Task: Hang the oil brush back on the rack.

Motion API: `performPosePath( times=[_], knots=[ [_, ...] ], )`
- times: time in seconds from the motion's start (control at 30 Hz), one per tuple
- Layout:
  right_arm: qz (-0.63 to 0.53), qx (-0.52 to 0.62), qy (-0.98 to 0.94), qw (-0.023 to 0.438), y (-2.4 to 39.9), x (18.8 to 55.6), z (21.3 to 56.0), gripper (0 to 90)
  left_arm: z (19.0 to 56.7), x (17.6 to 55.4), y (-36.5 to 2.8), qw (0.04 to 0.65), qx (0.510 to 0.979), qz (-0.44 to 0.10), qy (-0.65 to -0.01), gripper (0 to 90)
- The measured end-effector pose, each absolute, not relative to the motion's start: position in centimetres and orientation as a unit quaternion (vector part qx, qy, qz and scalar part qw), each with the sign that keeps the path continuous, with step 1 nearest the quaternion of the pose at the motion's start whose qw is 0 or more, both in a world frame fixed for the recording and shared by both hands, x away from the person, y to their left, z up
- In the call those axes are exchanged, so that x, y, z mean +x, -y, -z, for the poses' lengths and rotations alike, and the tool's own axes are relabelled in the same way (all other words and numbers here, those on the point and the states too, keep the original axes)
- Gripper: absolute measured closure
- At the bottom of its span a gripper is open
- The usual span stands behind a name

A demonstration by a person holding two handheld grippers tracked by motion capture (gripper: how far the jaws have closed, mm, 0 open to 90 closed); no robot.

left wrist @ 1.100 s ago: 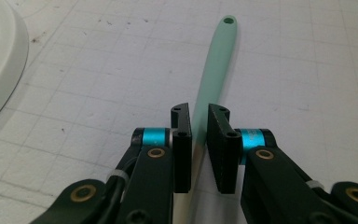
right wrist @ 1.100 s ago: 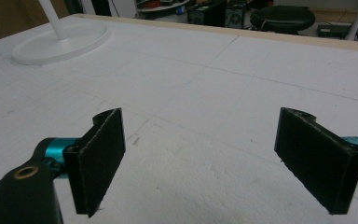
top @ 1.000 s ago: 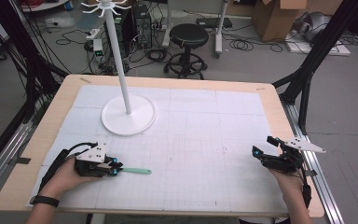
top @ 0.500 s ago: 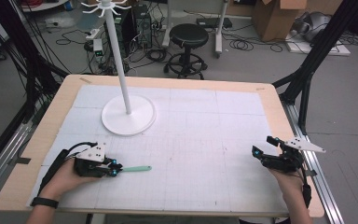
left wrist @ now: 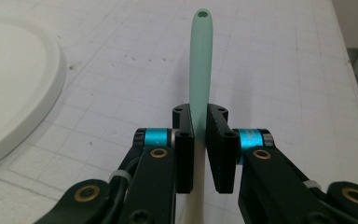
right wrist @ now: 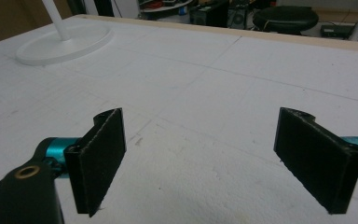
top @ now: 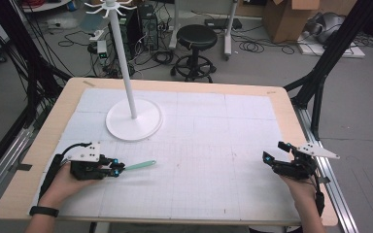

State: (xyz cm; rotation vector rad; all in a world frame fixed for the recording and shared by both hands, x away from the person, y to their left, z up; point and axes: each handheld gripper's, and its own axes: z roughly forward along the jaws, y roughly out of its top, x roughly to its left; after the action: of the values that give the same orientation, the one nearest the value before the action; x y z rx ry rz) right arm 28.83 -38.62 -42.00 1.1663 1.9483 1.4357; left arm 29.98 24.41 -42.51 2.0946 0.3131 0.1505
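Observation:
A mint-green utensil handle (top: 141,165) with a hole at its tip points right from my left gripper (top: 115,168), low over the white mat near the table's front left. In the left gripper view the jaws of my left gripper (left wrist: 199,114) are shut on the handle (left wrist: 200,60); the utensil's other end is hidden behind them. My right gripper (top: 273,151) rests at the front right, open. In the right gripper view my right gripper (right wrist: 200,140) has its pads (right wrist: 102,154) wide apart, with bare mat between them.
A white stand with a round base (top: 134,120) and a tall pole (top: 121,53) rises at the back left of the gridded mat (top: 213,131). Its base (left wrist: 9,88) lies left of my left gripper. Stool, boxes and cables lie beyond the table.
My left gripper, still shut on the green handle, has shifted slightly left and toward the far side. The right gripper has stayed put.

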Motion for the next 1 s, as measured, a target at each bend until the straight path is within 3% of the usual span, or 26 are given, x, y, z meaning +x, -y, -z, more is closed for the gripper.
performPosePath(
  times=[0.47, 1.0],
  knots=[
    [-0.52, 0.424, -0.706, 0.227, 38.7, 28.9, 42.0, 15.9, 39.9, 29.6, -26.6, 0.586, 0.781, -0.117, -0.184, 82.0],
    [-0.522, 0.425, -0.704, 0.228, 38.9, 28.9, 41.9, 15.9, 36.3, 29.9, -26.8, 0.629, 0.712, -0.22, -0.222, 81.9]
  ],
)
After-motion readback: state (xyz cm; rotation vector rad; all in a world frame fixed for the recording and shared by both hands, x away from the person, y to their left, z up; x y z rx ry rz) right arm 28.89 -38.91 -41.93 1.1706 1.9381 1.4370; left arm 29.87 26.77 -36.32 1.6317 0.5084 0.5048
